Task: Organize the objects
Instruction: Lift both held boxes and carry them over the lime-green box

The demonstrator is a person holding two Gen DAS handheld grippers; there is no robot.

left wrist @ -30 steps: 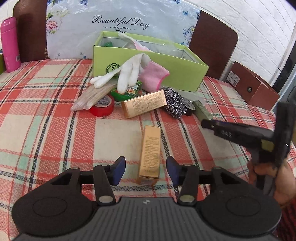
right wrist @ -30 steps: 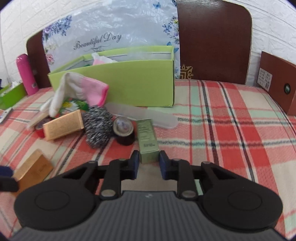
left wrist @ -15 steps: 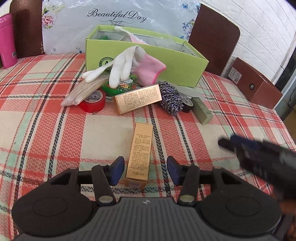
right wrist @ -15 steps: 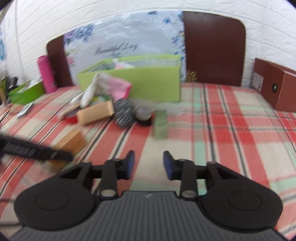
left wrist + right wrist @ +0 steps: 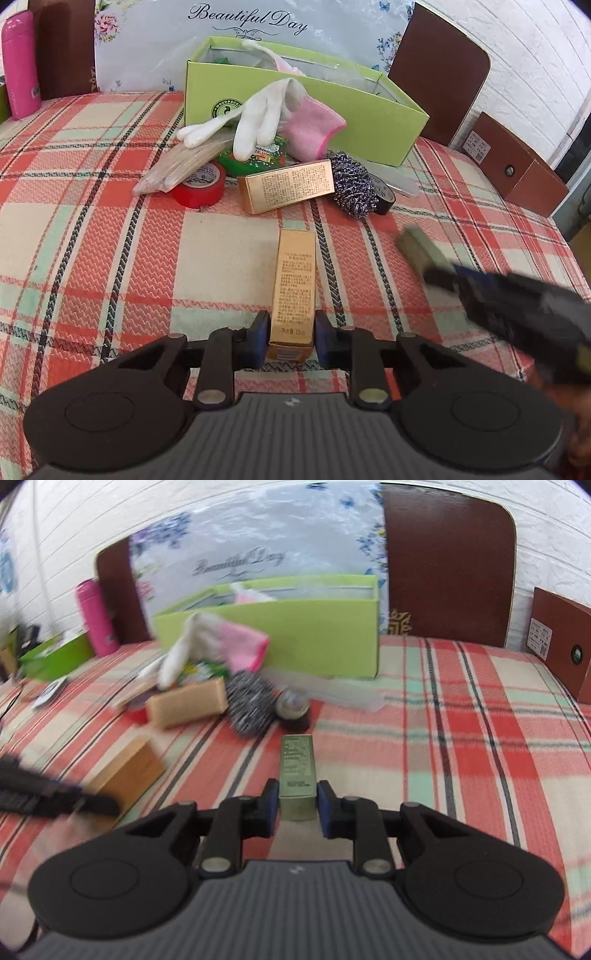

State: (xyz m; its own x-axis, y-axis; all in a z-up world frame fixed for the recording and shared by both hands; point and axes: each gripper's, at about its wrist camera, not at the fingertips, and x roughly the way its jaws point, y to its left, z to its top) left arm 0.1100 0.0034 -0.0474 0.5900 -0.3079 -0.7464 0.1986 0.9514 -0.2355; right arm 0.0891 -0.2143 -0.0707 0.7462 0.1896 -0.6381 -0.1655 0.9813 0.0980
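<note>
The objects are mostly still heaped mid-table before the green box (image 5: 369,122): the left gripper (image 5: 290,338) has just clamped the gold carton (image 5: 293,288) near the table's front edge, the right gripper (image 5: 295,806) the olive carton (image 5: 297,771).

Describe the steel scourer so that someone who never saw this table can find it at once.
Find the green box at the back of the checked tablecloth. Just in front of its right end lies the scourer, between a gold carton and a black tape roll. It alone is a shiny, silvery ball of tangled wire.
</note>
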